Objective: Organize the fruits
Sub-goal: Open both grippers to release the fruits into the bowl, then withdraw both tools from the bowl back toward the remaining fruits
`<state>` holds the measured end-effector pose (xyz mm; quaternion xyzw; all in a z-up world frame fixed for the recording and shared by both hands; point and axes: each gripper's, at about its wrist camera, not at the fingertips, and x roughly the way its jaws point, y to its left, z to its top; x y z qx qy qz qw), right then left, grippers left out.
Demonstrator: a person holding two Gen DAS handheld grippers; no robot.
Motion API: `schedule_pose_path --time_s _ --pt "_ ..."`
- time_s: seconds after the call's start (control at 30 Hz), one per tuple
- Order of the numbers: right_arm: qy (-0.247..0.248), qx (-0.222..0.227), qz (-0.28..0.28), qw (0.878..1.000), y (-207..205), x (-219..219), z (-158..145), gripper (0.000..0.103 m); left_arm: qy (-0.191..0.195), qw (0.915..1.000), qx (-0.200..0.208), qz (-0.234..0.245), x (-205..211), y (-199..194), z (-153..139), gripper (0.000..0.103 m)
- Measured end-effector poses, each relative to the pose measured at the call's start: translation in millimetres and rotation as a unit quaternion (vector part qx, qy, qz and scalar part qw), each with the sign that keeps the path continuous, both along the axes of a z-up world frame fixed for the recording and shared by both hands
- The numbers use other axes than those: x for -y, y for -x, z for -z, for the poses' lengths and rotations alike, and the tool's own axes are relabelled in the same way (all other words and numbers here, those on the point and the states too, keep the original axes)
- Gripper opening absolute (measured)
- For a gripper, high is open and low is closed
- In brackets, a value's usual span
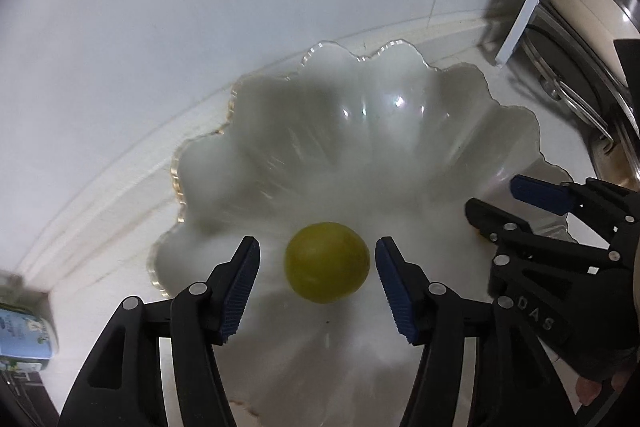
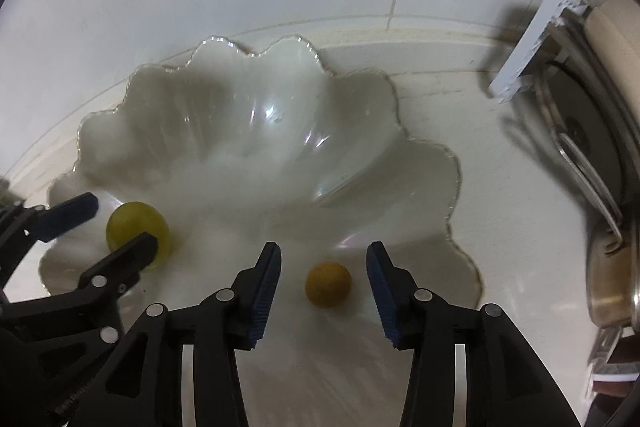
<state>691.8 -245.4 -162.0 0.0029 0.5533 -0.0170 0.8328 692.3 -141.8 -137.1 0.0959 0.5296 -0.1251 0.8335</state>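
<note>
Two fruits lying in the scalloped white glass bowl (image 2: 256,131)

Left gripper (image 1: 318,263) jaws are standing wide around the round green fruit (image 1: 326,267); right gripper (image 2: 324,267) jaws are standing wide around the small orange fruit (image 2: 328,284).

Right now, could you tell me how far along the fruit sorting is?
Two fruits already lie in the scalloped white glass bowl: a yellow-green round fruit between the open left gripper fingers, and a smaller orange-yellow round fruit between the open right gripper fingers. Neither gripper holds anything. No other loose fruit shows in either view.

Left tool (image 1: 318,281), right tool (image 2: 323,283): black linkages, silver rivets, blue ribbed pads.
</note>
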Motion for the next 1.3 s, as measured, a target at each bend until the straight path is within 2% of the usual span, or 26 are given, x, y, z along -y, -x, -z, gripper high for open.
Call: schedule_pose_path --time_s 0.2,0.53,0.73,0.87,1.3 --pt "-0.003 0.023 0.013 1.000 14 5 -22 0.046 0.011 0.9993 0.034 -0.013 -12 15 -27 0.063" --pt "-0.008 0.081 0.002 0.997 62 -2 -71 0.046 0.046 0.9960 0.076 -0.015 -22 58 -67 0.070" --pt "0.004 0.131 0.005 0.991 94 -5 -101 0.046 0.056 0.9923 0.107 -0.030 -34 84 -86 0.070" --pt "0.012 0.161 0.003 0.987 119 -10 -122 0.046 0.062 0.9898 0.127 -0.020 -37 104 -101 0.070" --pt "0.012 0.230 -0.003 0.973 191 -12 -159 0.046 0.099 0.9786 0.180 -0.010 -53 169 -144 0.070"
